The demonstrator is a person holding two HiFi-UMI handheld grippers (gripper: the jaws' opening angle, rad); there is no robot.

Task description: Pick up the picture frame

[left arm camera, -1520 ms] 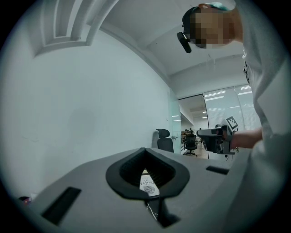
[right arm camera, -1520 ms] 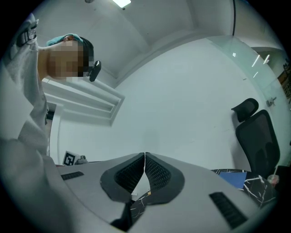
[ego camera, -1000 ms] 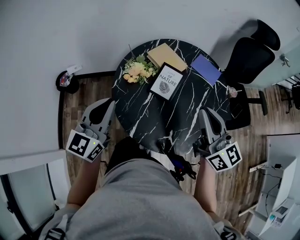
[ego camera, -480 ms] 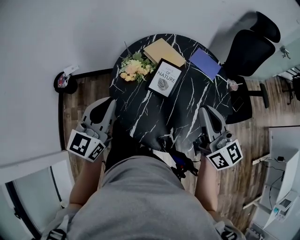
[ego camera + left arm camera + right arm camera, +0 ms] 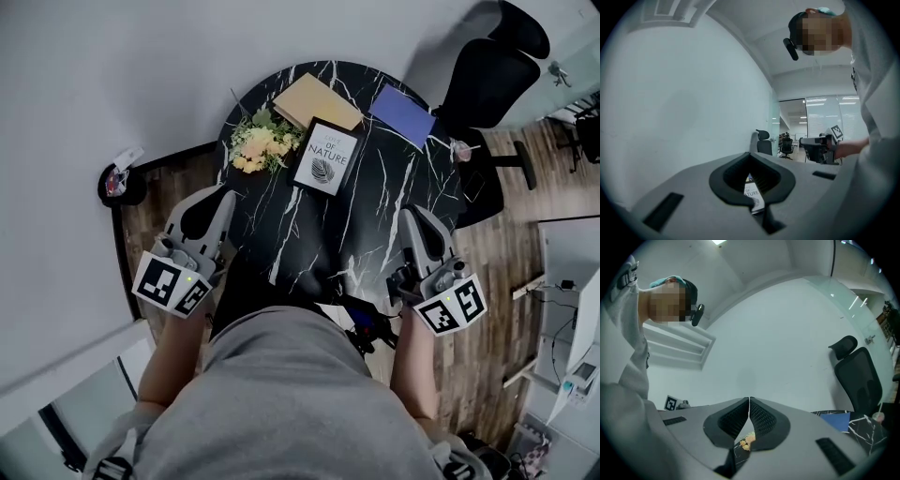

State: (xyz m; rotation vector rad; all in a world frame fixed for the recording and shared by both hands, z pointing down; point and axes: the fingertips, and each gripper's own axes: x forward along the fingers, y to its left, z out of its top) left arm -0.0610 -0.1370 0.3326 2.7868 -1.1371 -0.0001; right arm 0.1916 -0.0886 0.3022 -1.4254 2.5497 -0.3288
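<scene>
The picture frame (image 5: 324,157), black-edged with a white leaf print, lies flat at the far middle of the round black marble table (image 5: 309,244). It also shows low between the left jaws as the picture frame (image 5: 752,194). My left gripper (image 5: 224,196) hovers at the table's left edge, short of the frame, jaws closed and empty. My right gripper (image 5: 412,217) is over the table's near right part, also shut on nothing. In the gripper views the left gripper (image 5: 750,157) and right gripper (image 5: 749,400) show their pads meeting at the tips.
A bunch of yellow flowers (image 5: 260,142) lies just left of the frame. Behind it are a tan book (image 5: 316,100) and a blue notebook (image 5: 403,116). A black office chair (image 5: 492,70) stands at the far right. A small black stand (image 5: 117,180) is on the wooden floor at left.
The left gripper has slid a little forward along the table's left edge. The right gripper has shifted only slightly. Both stay shut, and the frame has not moved on the table.
</scene>
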